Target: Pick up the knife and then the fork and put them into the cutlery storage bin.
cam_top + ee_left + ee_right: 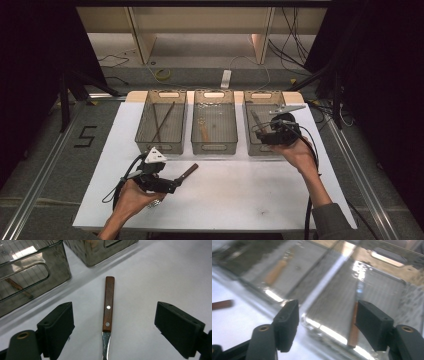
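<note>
Wood-handled spatula (108, 305) lies flat on the white table (240, 195), between my left gripper's (113, 331) open jaws and not yet touched. My right gripper (328, 325) hangs open and empty over the right mesh basket (257, 145), where another wood-handled tool (353, 327) rests. I judge sorting is underway; next, close the left jaws squarely across the handle.
</note>
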